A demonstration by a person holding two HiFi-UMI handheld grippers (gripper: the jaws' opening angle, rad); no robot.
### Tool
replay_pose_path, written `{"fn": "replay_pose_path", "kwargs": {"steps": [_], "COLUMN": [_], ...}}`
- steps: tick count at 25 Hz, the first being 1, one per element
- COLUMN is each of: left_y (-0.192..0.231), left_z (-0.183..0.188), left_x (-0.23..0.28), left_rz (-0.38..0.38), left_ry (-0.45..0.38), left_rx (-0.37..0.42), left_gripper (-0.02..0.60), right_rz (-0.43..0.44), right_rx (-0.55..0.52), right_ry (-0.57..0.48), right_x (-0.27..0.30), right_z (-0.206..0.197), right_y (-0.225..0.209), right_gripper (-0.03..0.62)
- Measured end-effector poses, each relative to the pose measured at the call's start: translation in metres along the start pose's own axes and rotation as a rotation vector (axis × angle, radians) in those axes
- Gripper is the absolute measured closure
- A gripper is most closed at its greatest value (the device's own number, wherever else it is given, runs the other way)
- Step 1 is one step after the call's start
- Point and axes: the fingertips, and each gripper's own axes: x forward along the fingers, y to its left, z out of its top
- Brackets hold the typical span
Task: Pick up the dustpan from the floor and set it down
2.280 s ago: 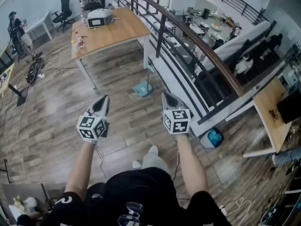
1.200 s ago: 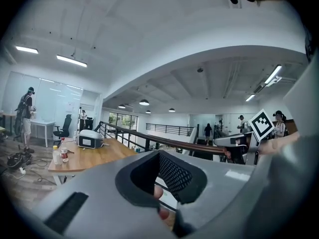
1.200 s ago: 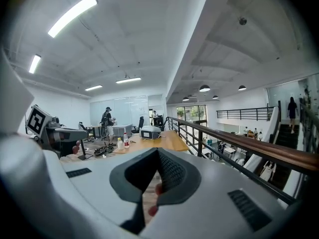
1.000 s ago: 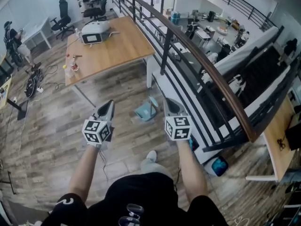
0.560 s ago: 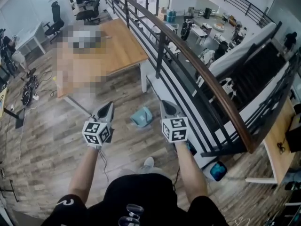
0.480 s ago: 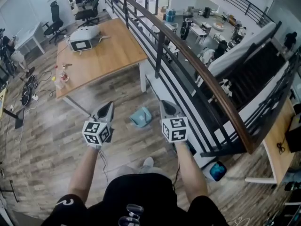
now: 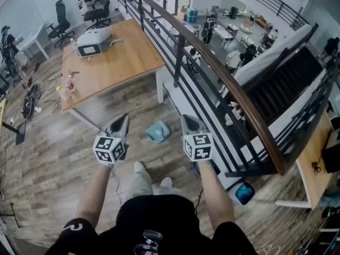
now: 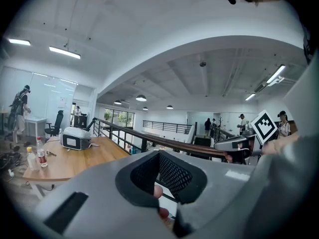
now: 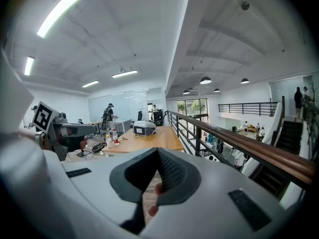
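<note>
We have walked closer: the dustpan now lies just ahead between left gripper and right gripper, both closed and empty.

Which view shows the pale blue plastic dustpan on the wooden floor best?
The head view: the pale blue plastic dustpan lies in full sight on the floor. Both gripper views look out level across the room and show none of it.

I get a bright, even picture: ceiling strip lights above my right gripper blow out white, and shadows on the floor beneath it are soft. Fisheye bends every edge; corners go black, and the near gripper body is blurred.
</note>
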Motion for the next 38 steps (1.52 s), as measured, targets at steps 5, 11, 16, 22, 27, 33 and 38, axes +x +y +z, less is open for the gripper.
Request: {"fn": "replay_pose_path", "kwargs": {"steps": [5, 11, 16, 22, 27, 33, 38], "left_y": [0.002, 0.013, 0.023, 0.034, 0.040, 0.049, 0.058], "left_z": [-0.002, -0.007, -0.012, -0.032, -0.046, -0.067, -0.085], "left_x": [0.003, 0.001, 0.001, 0.007, 0.012, 0.018, 0.025], "left_rz": [-0.015, -0.002, 0.005, 0.014, 0.015, 0.017, 0.012], "left_ry": [0.011, 0.016, 0.026, 0.041, 0.050, 0.064, 0.068], "left_rx": [0.005, 0.002, 0.003, -0.012, -0.024, -0.045, -0.061], "left_gripper": [0.584, 0.584, 0.584, 0.584, 0.584, 0.584, 0.584], "right_rz": [-0.002, 0.009, 0.019, 0.033, 0.049, 0.059, 0.052], "right_rx": [0.001, -0.006, -0.005, -0.005, -0.017, -0.017, -0.020], "right_ry": [0.008, 0.026, 0.045, 0.067, 0.090, 0.129, 0.154], "right_x": [0.007, 0.019, 0.029, 0.046, 0.060, 0.073, 0.087], "right_z": [-0.003, -0.009, -0.012, -0.027, -0.038, -0.058, -0.082], "right_y": [-0.001, 0.003, 0.007, 0.012, 0.016, 0.018, 0.016], "right_gripper": [0.605, 0.605, 0.605, 0.605, 0.605, 0.605, 0.605]}}
